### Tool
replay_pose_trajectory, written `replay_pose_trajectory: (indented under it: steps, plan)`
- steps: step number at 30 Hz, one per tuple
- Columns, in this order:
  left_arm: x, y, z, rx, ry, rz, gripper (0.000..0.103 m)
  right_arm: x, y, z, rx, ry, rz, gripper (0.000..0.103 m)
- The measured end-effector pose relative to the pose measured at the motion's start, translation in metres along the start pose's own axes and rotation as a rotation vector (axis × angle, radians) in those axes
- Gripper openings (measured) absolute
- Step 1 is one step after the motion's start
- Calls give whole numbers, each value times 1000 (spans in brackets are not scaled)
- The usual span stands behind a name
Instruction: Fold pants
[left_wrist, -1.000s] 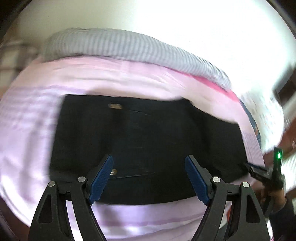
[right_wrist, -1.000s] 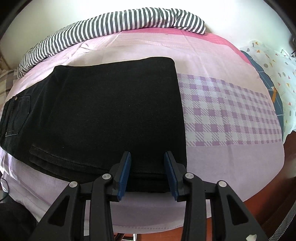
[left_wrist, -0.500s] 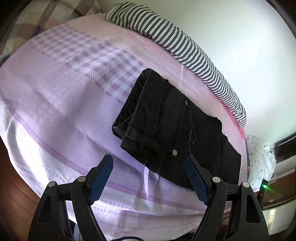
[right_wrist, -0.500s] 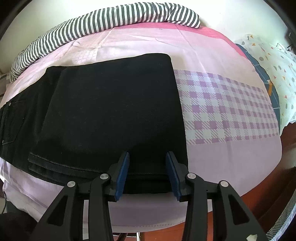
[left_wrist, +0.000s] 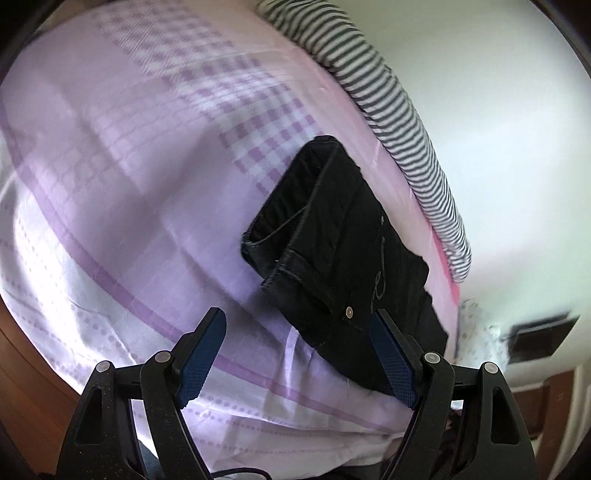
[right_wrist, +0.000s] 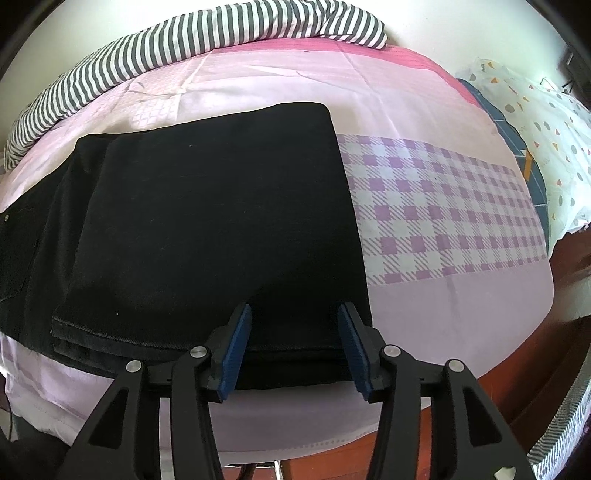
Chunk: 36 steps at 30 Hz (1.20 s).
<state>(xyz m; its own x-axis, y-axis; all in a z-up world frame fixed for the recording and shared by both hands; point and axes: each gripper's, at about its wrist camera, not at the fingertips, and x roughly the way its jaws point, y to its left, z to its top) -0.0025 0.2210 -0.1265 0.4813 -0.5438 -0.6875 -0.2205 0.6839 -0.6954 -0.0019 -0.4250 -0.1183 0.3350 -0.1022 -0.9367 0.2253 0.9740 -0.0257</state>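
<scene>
The black pants (right_wrist: 207, 221) lie folded on the purple checked bed sheet (right_wrist: 443, 221). No words can be read on them. The right gripper (right_wrist: 293, 343) is opening over their near edge, pads not pressing. The left gripper (left_wrist: 295, 354) is wide open, holding nothing.

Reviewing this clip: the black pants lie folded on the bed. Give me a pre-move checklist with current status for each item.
1. Right gripper released: ok, jaws opening, pads apart over the black pants near edge.
2. Left gripper free: ok, open, nothing between pads.
3. Fold edges aligned: not ok, lower layers stick out at the left.
4. Waistband end flat: cannot tell, blurred.
5. Pants fully on the bedsheet: ok.
6. Striped blanket clear of pants: ok.
</scene>
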Motion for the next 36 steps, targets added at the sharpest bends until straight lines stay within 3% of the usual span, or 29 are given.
replay_pose_trajectory:
  steps: [2,17,24,27,31,33,35,36]
  plan:
    - [1,3,3,-20,-3,-8,80,0,2,2,1,0,10,59]
    - [25,3,14,-3,-33,-18,80,-19,16,16,-4,-96,47,60]
    - [36,-2,20,39,-85,-58,80,-27,18,29,20,-122,67,61]
    - [42,-10,22,71,-112,-64,86,-28,30,30,18,-124,81,61]
    - [46,-19,17,140,-135,-20,87,-30,47,30,-6,-133,96,61]
    - [45,-19,15,142,-148,7,76,-30,55,29,-21,-133,105,61]
    - [43,-11,16,110,-152,34,45,-29,60,28,-29,-134,118,61]
    - [44,-7,17,95,-147,32,41,-29,63,27,-35,-132,123,61]
